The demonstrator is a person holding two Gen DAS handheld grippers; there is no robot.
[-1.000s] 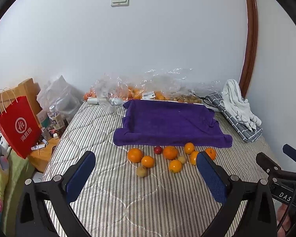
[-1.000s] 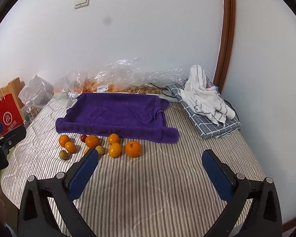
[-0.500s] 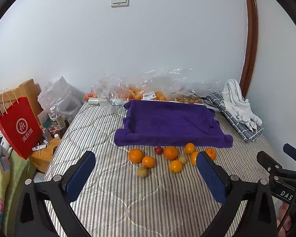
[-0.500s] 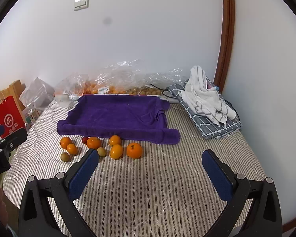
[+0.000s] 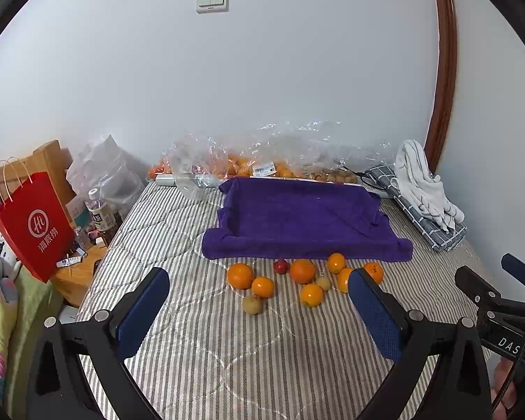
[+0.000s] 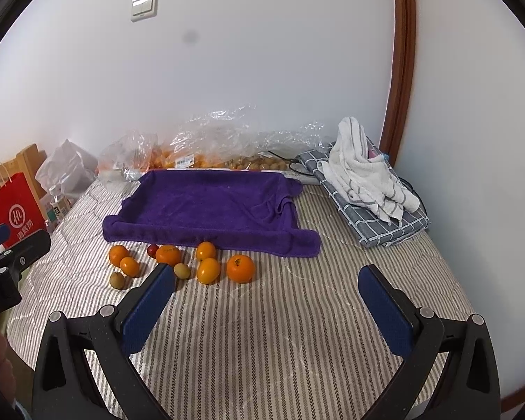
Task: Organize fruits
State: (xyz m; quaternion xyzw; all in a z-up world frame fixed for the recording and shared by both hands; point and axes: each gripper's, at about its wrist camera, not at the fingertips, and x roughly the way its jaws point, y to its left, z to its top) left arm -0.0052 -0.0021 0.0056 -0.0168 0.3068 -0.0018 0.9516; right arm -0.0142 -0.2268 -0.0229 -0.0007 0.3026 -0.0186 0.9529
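Note:
Several oranges point(image 5: 240, 275) point(image 6: 240, 268), two small greenish-brown fruits point(image 5: 252, 304) point(image 6: 182, 271) and one small red fruit point(image 5: 280, 266) point(image 6: 153, 250) lie loose on the striped bed, just in front of a purple towel point(image 5: 297, 217) point(image 6: 210, 206) shaped like a shallow tray. My left gripper point(image 5: 259, 309) is open and empty, held above the bed short of the fruits. My right gripper point(image 6: 266, 306) is open and empty, to the right of the fruits. Each gripper shows at the edge of the other's view.
Clear plastic bags of more fruit point(image 5: 262, 164) point(image 6: 206, 154) lie along the wall behind the towel. A folded checked cloth with a white towel point(image 5: 423, 189) point(image 6: 364, 182) sits at the right. A red paper bag point(image 5: 31, 224) and bottles stand off the bed's left edge.
Both grippers have risen or drawn back slightly, so the fruits and towel sit a little lower in both views. Nothing was grasped or moved.

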